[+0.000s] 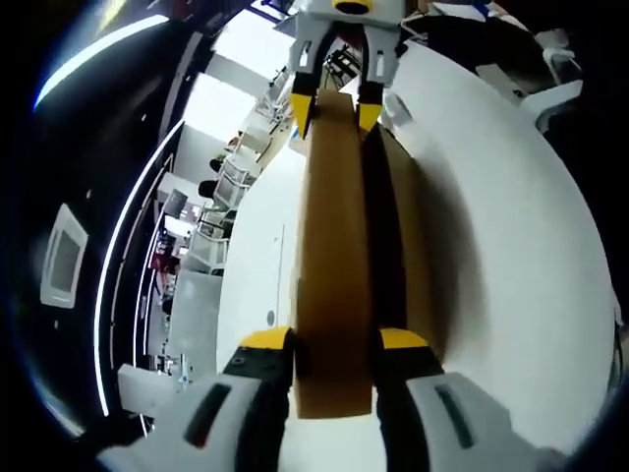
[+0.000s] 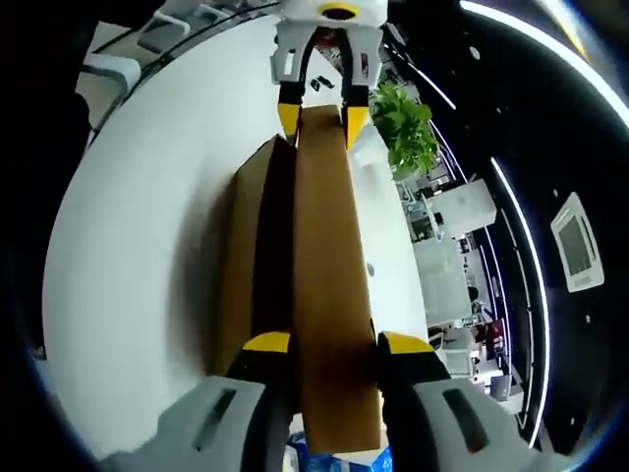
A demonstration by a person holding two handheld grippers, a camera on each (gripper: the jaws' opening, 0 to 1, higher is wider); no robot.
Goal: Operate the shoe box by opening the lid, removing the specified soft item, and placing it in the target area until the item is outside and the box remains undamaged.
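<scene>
Left gripper view: we have the left hand-held gripper [image 1: 332,346] clamped on the lid [image 1: 334,265], which runs toward 12 o'clock to the right hand-held gripper [image 1: 338,110], clamped on its far end above the shoe box [image 1: 408,246].

lid [image 1: 334,246] held at both ends blocks box opening | white table [image 1: 511,246] alongside open

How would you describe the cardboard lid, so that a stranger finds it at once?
Look first at the big white table. On it stands a brown shoe box, and the lid is the flat brown panel raised on edge above it. Unlike the box, it is gripped at both ends, by the left gripper and the right gripper.
</scene>
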